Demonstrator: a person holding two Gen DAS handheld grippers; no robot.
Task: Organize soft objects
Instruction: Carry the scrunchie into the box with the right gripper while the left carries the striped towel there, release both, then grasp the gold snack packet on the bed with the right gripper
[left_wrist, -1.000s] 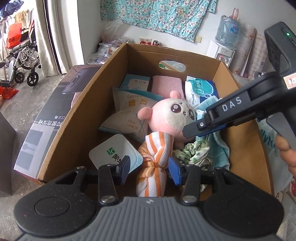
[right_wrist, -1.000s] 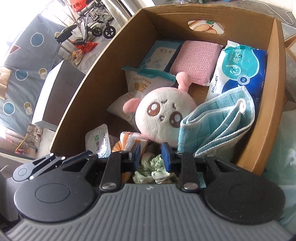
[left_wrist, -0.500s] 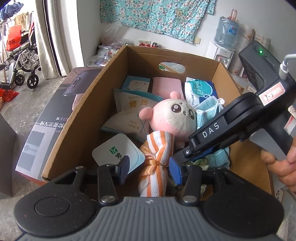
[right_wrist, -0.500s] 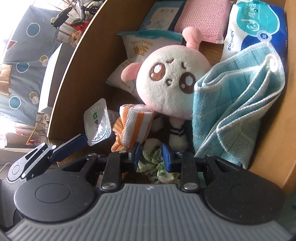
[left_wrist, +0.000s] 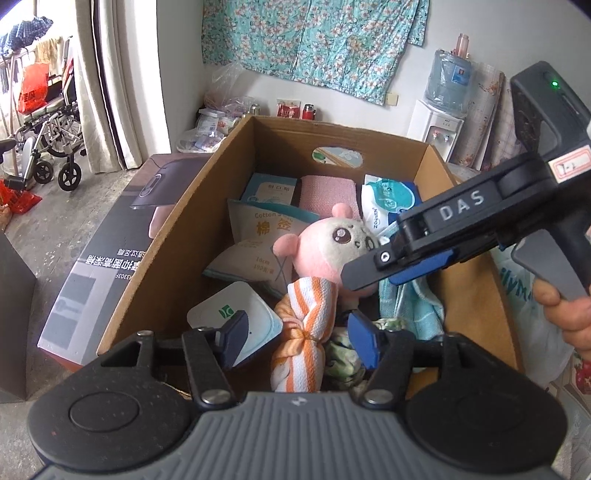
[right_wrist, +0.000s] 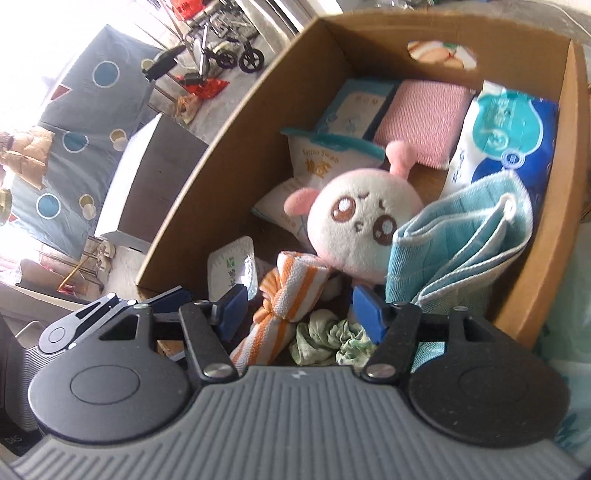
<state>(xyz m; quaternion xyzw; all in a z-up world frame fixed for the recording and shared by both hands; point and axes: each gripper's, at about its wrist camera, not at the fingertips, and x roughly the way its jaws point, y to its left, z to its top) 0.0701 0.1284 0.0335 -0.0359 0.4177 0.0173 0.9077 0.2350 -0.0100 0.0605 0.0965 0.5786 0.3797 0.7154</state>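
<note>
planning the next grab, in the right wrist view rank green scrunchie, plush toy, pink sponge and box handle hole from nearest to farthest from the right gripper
1. green scrunchie, just beyond the right gripper, low centre
2. plush toy, mid box
3. pink sponge, against the far wall
4. box handle hole, in the far wall, topmost

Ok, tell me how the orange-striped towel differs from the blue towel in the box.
The orange-striped towel is rolled and knotted into a bundle; the blue towel is folded in loose layers. The striped one lies near the box's front; the blue one leans against its right wall. Both are soft cloth beside the plush toy.
</note>
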